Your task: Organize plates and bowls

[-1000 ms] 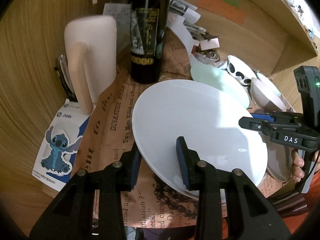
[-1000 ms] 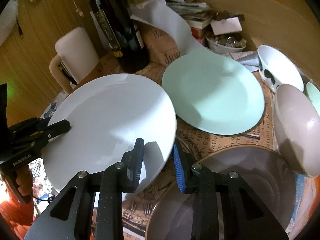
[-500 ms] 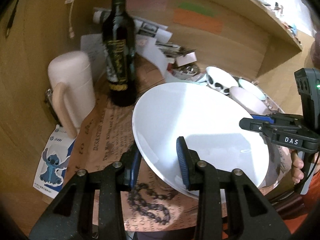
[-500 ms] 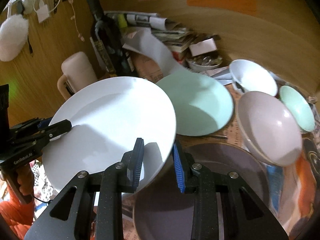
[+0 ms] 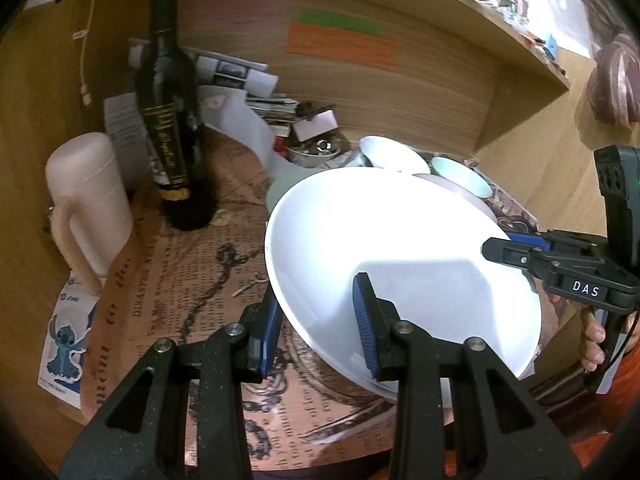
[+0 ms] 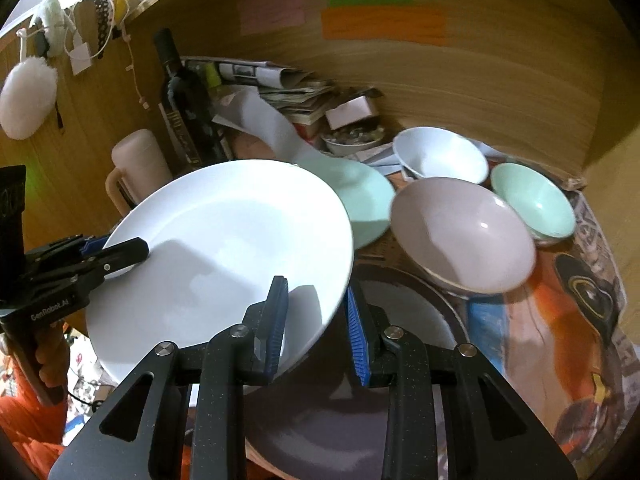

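- Both tools clamp the white plate [image 6: 224, 248] at opposite rim edges: left tool [image 5: 316, 328] on its near-left edge, right tool [image 6: 316, 320] on the other side. Jaws narrow on each, pads pinching the rim.
- Plate is off the surface [image 5: 172, 280], tilted, hanging over the newspaper-print cover and partly above the mauve plate [image 6: 360, 420] lying flat under it.
- Elsewhere on the surface: mint plate [image 6: 364, 200] behind, mauve bowl [image 6: 460, 232], white bowl [image 6: 440, 156] and mint bowl [image 6: 532, 196] off to the right, bowls sitting close together.
- Wine bottle [image 5: 172, 120] and pink jug [image 5: 88, 200] stand at the left, apart from the plate.
- Step, as I read it: carry phase of plate stacking. Target not certain: the mauve plate below or the mint one.
- Next move calls for levelling the plate, centring it over the chosen plate, lowering with both tools in sync, then releasing together.
- Risk: uneven release tips the plate; rim grip is shallow.
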Demonstrator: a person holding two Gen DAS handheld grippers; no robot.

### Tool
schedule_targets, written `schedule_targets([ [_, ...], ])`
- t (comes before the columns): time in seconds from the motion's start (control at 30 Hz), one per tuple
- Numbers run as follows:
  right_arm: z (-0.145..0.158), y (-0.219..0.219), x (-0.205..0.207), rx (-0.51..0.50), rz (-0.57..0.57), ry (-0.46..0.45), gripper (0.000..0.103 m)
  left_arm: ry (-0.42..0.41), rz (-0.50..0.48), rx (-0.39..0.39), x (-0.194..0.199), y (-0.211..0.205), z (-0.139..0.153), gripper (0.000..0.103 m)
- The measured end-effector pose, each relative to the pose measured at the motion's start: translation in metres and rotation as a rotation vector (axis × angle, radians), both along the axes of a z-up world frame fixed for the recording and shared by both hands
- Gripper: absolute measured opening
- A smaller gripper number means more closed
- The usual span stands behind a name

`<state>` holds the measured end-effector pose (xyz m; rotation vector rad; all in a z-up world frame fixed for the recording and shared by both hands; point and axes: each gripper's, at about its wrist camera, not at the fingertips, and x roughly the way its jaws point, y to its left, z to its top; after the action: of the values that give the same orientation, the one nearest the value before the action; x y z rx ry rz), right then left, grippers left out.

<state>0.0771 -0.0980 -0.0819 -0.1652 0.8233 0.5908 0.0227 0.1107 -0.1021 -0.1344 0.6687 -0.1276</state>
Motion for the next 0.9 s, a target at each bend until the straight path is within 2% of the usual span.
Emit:
schedule_targets([
  [0.4, -0.014, -0.041, -0.007, 0.007, -0.072, 0.043, 0.026, 0.062, -0.076, -0.003, 0.010, -0.033, -0.009, 0.035],
  [0.9, -0.049, -0.069, -0.006, 0.020, -0.116, 0.147, 0.026, 0.166, -0.101, 0.014, 0.019, -0.056, -0.037, 0.035],
])
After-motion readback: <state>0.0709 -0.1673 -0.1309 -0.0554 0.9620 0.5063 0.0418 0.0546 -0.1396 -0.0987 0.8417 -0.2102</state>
